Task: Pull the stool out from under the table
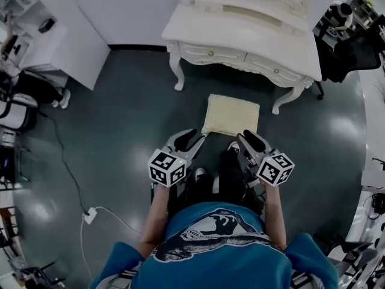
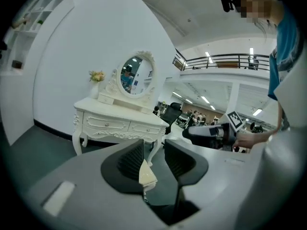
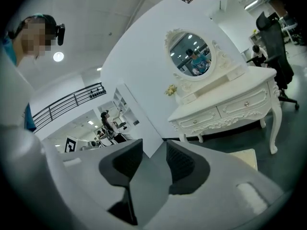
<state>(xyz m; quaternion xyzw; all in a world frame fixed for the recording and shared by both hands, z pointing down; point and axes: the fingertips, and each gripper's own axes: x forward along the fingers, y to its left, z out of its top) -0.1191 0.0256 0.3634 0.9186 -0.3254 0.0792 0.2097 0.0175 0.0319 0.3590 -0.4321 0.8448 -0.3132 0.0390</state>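
On the dark floor (image 1: 120, 131), just in front of the white dressing table (image 1: 240, 35), stands the cream stool (image 1: 231, 114); the left gripper (image 1: 192, 138) and right gripper (image 1: 249, 140) hover at its near edge, jaws apart, gripping nothing; their cubes (image 1: 167, 167) carry black-and-white square markers.

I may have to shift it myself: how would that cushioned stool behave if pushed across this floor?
The stool probably slides readily, since the dark floor looks smooth and glossy. Its textured cream top looks padded, so it likely gives under a push. Its legs are hidden, so tipping can't be judged.
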